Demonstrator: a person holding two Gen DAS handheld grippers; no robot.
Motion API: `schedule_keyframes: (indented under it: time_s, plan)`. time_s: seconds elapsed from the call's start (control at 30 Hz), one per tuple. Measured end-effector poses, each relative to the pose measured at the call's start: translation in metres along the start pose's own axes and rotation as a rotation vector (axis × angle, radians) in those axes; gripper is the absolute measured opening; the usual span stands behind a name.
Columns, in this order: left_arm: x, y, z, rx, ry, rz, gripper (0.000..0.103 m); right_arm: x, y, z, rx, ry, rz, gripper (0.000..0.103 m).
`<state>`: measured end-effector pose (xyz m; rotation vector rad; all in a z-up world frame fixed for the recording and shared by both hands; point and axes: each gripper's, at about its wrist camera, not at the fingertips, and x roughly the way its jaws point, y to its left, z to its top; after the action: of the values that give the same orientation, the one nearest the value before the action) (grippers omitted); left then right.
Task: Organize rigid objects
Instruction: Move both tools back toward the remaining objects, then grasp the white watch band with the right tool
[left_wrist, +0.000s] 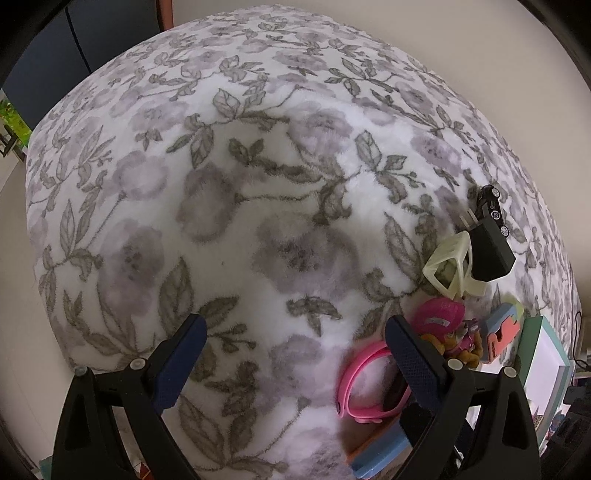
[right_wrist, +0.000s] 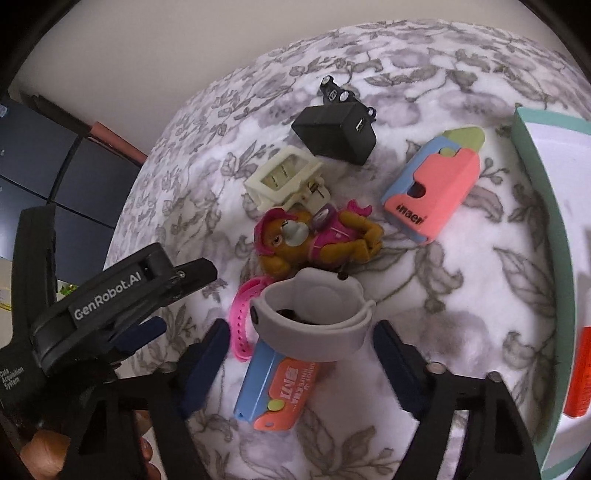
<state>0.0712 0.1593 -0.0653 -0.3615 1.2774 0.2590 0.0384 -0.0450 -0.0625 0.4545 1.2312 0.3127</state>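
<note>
The left gripper (left_wrist: 295, 354) is hovering over a flowered blanket (left_wrist: 229, 192) with its fingers (left_wrist: 183, 354) standing wide apart and holding nothing. The right gripper (right_wrist: 297, 354) is also spreading its fingers (right_wrist: 205, 363) apart, and a grey watch band (right_wrist: 314, 317) is lying just in front of them, curled in a loop; I cannot tell if the fingers are touching it. A pink band (right_wrist: 240, 317) is lying partly under the grey one, so only its left part is showing. A blue and coral case (right_wrist: 277, 395) is half hidden below the grey band, and its print is too blurred to read. Beyond them a toy dog in a pink hat (right_wrist: 314, 240) is lying on its back, near a cream plastic frame (right_wrist: 284, 177) and a black charger (right_wrist: 336, 133). A small black toy car (right_wrist: 338, 92) is standing behind the charger, mostly covered by it. A second blue and coral case (right_wrist: 436, 188) is lying to the right. At the right edge a teal box (right_wrist: 550, 206) is cut off by the picture border, and something orange (right_wrist: 581, 373) inside it is hard to identify. In the left wrist view the same things are crowding the right border.
</note>
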Motion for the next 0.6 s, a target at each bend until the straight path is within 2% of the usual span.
schedule_keyframes:
  time_s: [0.13,0.6]
  plan:
    - [0.004,-0.003,-0.001,0.018,0.018,-0.006,0.097,-0.004,-0.006,0.002,0.027,-0.013,0.016,0.064]
    - [0.019,-0.029,-0.015,0.132,0.065,0.005,0.097,-0.027,-0.037,0.007,0.101,-0.039,-0.077,0.064]
